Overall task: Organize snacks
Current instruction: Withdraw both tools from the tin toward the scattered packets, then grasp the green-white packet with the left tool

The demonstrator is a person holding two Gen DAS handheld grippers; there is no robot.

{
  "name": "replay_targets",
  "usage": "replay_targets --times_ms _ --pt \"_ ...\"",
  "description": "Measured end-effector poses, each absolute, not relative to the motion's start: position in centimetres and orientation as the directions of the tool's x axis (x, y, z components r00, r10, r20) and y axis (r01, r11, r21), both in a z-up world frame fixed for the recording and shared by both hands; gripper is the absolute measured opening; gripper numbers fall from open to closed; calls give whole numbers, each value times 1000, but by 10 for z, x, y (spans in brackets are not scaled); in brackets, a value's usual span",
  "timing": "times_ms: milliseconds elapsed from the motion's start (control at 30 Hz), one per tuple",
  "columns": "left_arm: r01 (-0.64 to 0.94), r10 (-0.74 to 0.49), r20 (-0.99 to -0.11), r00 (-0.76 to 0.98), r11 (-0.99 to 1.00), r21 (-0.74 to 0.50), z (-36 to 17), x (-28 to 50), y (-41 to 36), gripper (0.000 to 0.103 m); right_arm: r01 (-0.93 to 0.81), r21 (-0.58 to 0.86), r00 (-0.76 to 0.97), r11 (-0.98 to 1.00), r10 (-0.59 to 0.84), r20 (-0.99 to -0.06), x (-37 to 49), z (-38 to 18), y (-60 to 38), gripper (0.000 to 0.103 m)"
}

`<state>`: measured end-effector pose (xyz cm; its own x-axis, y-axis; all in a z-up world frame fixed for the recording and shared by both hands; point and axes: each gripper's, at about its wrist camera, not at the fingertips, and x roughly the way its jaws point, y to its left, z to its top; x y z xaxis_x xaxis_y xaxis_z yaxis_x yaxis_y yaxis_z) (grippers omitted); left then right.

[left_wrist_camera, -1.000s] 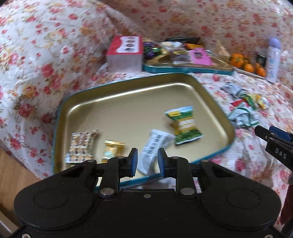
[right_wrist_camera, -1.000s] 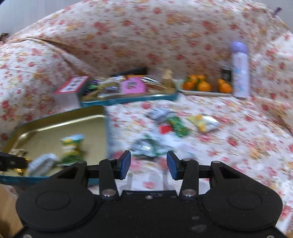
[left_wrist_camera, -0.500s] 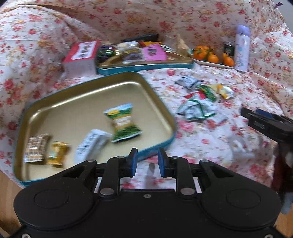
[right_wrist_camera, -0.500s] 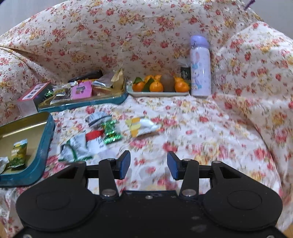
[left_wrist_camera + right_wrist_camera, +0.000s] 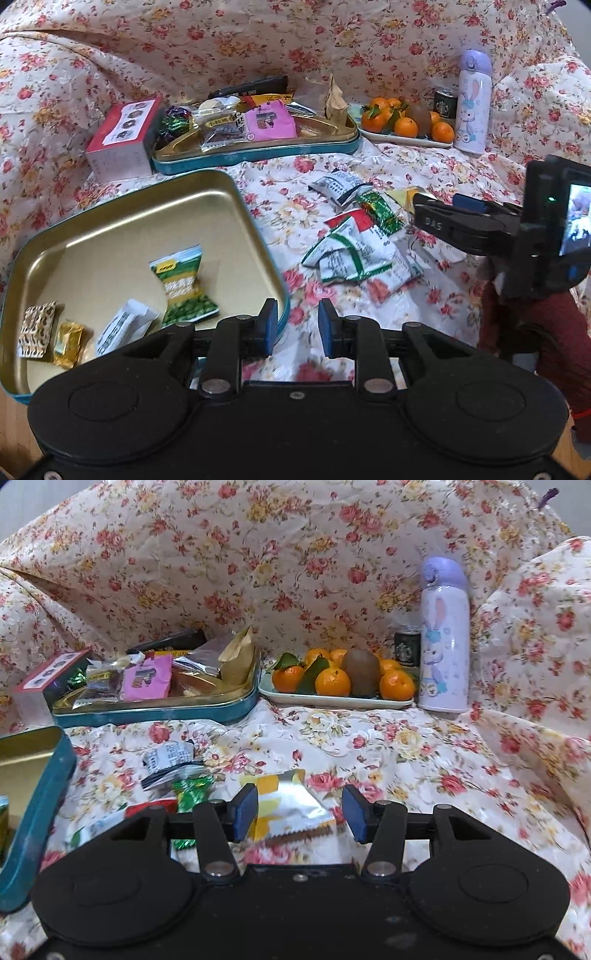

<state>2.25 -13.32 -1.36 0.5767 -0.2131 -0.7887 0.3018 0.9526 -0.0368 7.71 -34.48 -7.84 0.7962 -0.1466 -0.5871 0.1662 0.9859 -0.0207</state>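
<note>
A gold tin tray (image 5: 236, 206) with a teal rim lies at the left and holds several snack packets, among them a green one (image 5: 183, 288). Loose packets (image 5: 354, 251) lie on the floral cloth to its right. My left gripper (image 5: 295, 328) is open and empty, just past the tray's right rim. My right gripper (image 5: 301, 814) is open, with its fingers on either side of a yellow and silver packet (image 5: 288, 805) that lies on the cloth. It also shows at the right of the left wrist view (image 5: 443, 218). A green candy (image 5: 192, 790) and a black and white packet (image 5: 170, 757) lie left of it.
A second teal tin (image 5: 159, 709) full of snacks stands behind, with a red and white box (image 5: 122, 136) on its left. A plate of oranges (image 5: 340, 679), a small can (image 5: 406, 646) and a purple bottle (image 5: 445, 642) stand at the back right. Floral cushions rise all around.
Both grippers have swung to the right, away from the gold tray. My right gripper has opened wider and come down around the yellow and silver packet.
</note>
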Motion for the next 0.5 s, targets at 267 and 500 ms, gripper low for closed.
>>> replay_targets --times_ms 267,500 --pt "280 -208 -819 535 958 -60 -18 50 -152 34 145 14 806 989 -110 -582 84 -90 -351 54" --pt "245 -225 -847 482 962 -116 -31 69 -165 34 163 41 803 986 -109 -586 84 -92 -353 54"
